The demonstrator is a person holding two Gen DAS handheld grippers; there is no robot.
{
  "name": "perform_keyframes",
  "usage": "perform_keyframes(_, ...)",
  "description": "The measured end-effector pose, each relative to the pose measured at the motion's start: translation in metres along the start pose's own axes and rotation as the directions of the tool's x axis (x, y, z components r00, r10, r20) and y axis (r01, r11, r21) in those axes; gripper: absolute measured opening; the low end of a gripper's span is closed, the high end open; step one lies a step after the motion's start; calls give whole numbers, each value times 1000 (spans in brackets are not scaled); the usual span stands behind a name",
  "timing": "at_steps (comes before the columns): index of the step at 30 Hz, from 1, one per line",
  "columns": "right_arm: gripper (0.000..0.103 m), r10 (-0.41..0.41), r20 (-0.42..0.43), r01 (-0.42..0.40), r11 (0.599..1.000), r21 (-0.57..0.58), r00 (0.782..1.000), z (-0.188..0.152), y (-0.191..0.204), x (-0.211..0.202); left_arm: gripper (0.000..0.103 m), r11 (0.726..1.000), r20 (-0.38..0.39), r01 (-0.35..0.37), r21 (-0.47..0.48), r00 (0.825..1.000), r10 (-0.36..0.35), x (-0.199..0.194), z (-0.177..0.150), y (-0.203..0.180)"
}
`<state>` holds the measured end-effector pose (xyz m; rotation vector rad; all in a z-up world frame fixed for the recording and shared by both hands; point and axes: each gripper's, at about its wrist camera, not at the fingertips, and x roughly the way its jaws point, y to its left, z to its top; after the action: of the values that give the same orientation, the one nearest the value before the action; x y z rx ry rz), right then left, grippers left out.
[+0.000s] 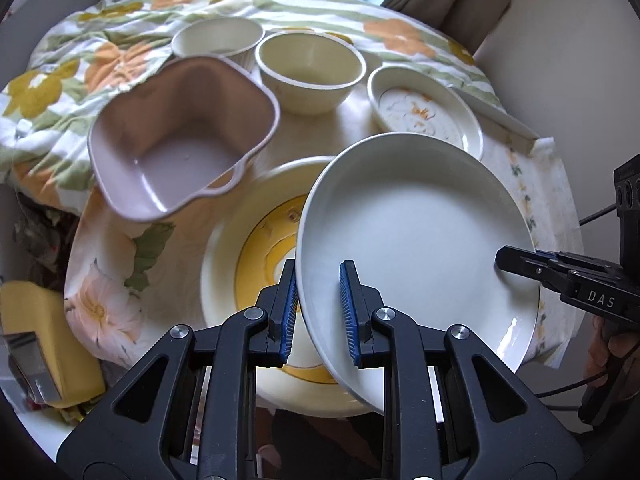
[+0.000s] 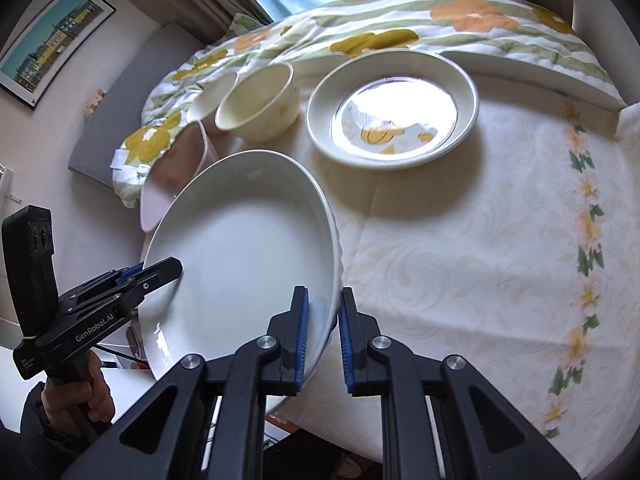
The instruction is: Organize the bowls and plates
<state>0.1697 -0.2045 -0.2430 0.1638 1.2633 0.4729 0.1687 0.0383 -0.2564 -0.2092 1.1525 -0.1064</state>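
On the far left sat a pink dish (image 1: 180,136), and right of it two cream bowls (image 1: 310,72). In the middle, the white plate (image 1: 412,232) was up in the air, tilted, over the yellow-ringed plate (image 1: 240,264) on the surface (image 2: 480,248). The left claw (image 1: 320,312) pinched its near left edge, and the right claw (image 2: 322,336) pinched its right edge. Far right lay a small flowered plate (image 1: 424,114). The step looked like stacking plates. Next, both claws would need to lower it flat onto the yellow-ringed plate, then let go.
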Motion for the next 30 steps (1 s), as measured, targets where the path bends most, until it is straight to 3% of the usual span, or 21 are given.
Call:
perform_keyframes(8,14,-91,-3,91,996,27,996,-8,17,22,18,999,-44,17,52,999,-14,31,-3,21)
perform_keyframes(21,14,-214,18,214,977,3,977,-8,33,31,18,983,-43,-52,173,997,61,45,-4,11)
perform_keyframes(26,14,-238,20,238,971,-27,971,-8,36,33,18,953,1,-155,259,987,161,45,-7,-5)
perform_keyframes(30,14,-253,18,254,966,-45,967,-6,39,35,18,903,55,-256,345,966,253,45,-13,-20)
